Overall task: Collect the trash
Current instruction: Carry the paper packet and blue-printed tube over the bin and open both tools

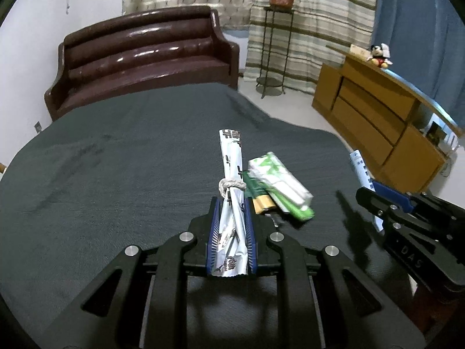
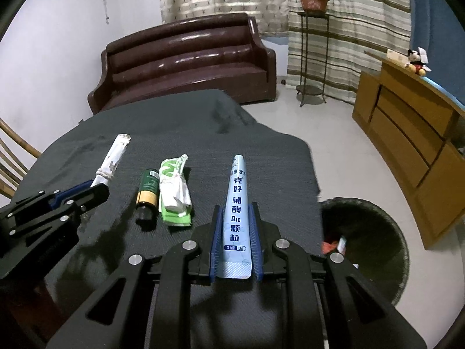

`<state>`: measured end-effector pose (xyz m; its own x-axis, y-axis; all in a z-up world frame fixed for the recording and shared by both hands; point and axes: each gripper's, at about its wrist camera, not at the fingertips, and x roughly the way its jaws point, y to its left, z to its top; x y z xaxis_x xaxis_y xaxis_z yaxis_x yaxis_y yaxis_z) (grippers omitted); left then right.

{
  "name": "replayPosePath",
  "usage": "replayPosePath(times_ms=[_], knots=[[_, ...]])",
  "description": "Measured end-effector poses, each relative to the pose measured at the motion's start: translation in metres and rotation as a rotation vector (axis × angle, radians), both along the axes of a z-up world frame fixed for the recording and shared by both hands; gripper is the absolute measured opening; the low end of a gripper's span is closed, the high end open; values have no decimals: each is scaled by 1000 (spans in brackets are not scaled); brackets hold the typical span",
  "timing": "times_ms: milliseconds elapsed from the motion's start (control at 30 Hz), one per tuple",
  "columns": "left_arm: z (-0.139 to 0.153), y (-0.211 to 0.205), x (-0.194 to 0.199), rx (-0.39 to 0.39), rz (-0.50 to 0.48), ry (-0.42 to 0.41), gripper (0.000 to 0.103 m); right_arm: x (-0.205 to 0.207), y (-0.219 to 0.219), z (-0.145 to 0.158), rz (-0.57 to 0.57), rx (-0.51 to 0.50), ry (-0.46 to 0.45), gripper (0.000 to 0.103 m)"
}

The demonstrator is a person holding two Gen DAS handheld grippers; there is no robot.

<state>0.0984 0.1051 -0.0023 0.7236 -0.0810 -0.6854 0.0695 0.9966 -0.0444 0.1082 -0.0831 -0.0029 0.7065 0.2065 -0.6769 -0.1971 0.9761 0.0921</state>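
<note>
On a table draped in dark grey cloth point(image 2: 180, 122), a green-and-white wrapper point(image 2: 174, 192) lies beside a small dark green bottle point(image 2: 147, 190), with a glossy brown leather sofa point(image 2: 186, 58) behind and a black mesh bin point(image 2: 375, 238) on the pale floor at the table's right. The left gripper point(image 1: 231, 203) is clamped on a white rolled packet tied with string point(image 1: 231, 168). The right gripper point(image 2: 236, 209) is clamped on a pale blue sachet point(image 2: 239, 200).

green packet point(image 1: 279, 183) blurred; bin point(image 2: 401, 250) contents (reddish) unclear
</note>
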Motion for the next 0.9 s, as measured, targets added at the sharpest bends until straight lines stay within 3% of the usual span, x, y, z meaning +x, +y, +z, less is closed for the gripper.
replayPosePath(times_ms=[433,900], knots=[[13,-72,-28,-38,-140,-52,17,-33,-73,13,-138,-25,-37,19],[-1,-158,-26,-3,-251,-57,17,-43,-129,3,-235,-25,-30,19]])
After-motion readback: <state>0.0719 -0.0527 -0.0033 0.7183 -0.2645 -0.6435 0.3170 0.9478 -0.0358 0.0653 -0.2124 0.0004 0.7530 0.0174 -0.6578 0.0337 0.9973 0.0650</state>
